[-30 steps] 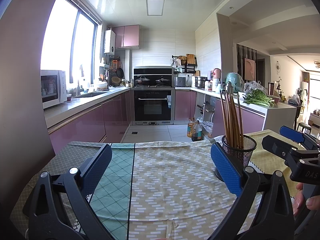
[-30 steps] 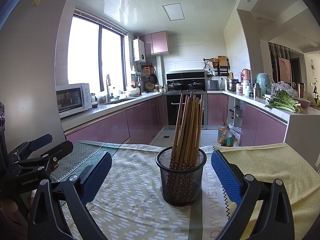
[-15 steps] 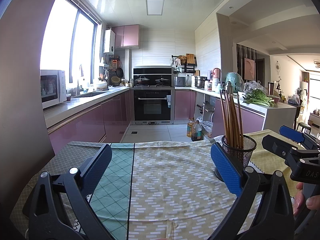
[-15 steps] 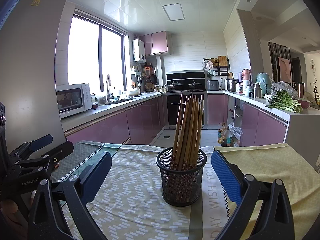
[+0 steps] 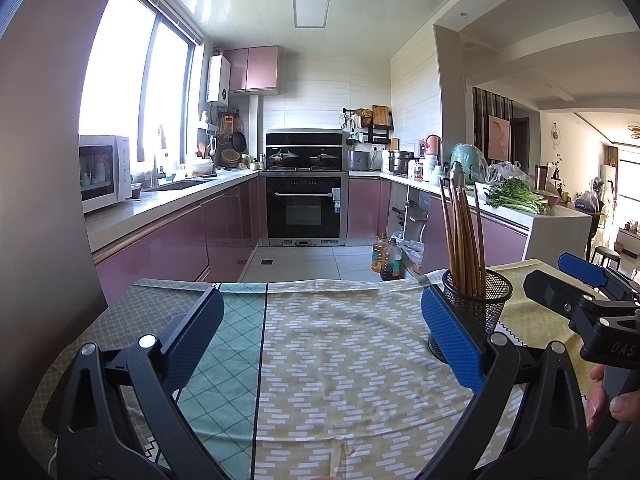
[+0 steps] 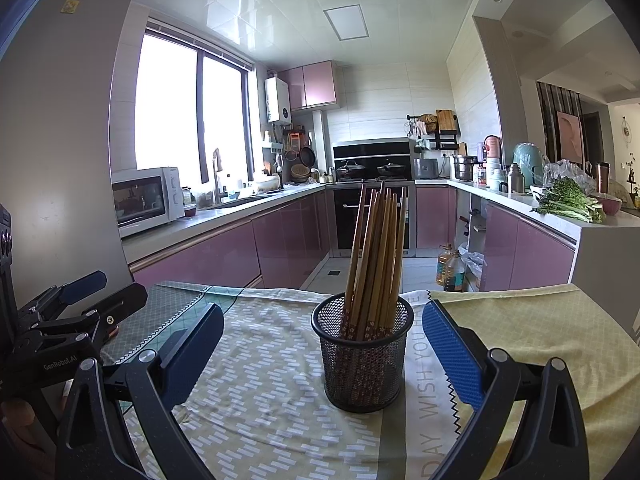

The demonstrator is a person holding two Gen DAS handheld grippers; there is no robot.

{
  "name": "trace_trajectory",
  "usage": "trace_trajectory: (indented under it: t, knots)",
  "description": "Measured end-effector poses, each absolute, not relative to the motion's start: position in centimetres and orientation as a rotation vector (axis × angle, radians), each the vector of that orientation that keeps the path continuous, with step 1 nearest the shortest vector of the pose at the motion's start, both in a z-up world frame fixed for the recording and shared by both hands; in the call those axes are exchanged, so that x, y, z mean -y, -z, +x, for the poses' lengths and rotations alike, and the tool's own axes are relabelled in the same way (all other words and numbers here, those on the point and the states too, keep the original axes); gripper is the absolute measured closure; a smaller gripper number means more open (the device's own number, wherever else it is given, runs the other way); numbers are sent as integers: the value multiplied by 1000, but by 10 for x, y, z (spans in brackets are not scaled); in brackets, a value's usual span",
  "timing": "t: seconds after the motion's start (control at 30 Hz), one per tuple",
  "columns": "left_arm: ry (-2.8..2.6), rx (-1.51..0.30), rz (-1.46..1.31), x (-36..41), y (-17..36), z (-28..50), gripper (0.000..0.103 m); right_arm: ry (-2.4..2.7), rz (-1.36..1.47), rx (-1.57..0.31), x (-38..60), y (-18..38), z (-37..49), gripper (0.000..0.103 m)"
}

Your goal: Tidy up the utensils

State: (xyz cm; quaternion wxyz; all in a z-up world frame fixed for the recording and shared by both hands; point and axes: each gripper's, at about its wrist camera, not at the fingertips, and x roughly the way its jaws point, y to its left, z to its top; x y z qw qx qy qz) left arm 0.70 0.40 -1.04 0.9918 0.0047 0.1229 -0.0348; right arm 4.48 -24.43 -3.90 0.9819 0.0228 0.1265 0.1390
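Blue-padded right tongs (image 6: 322, 352) agape around mesh holder (image 6: 362, 354)

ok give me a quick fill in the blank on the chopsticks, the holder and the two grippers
1. The chopsticks stand in a black ____ holder.
2. The right gripper has its jaws ____, the holder in line between them.
3. The left gripper holds ____.
4. The holder stands on a patterned ____.

Missing words: mesh; open; nothing; tablecloth
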Motion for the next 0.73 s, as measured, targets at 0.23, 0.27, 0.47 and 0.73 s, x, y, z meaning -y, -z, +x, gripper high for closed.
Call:
trace_trajectory:
  t: [0.23,0.27,0.47,0.73]
  knots:
    - [77,-242,12,-2,15,6,6,-278,45,-256,245,39,45,7]
    - [76,-241,14,-1,15,6,6,-277,47,-257,245,40,45,7]
    - [68,-251,28,1,16,7,6,-271,58,-268,247,42,47,7]
    - [58,-338,10,-9,22,23,6,-186,62,-343,282,51,62,7]
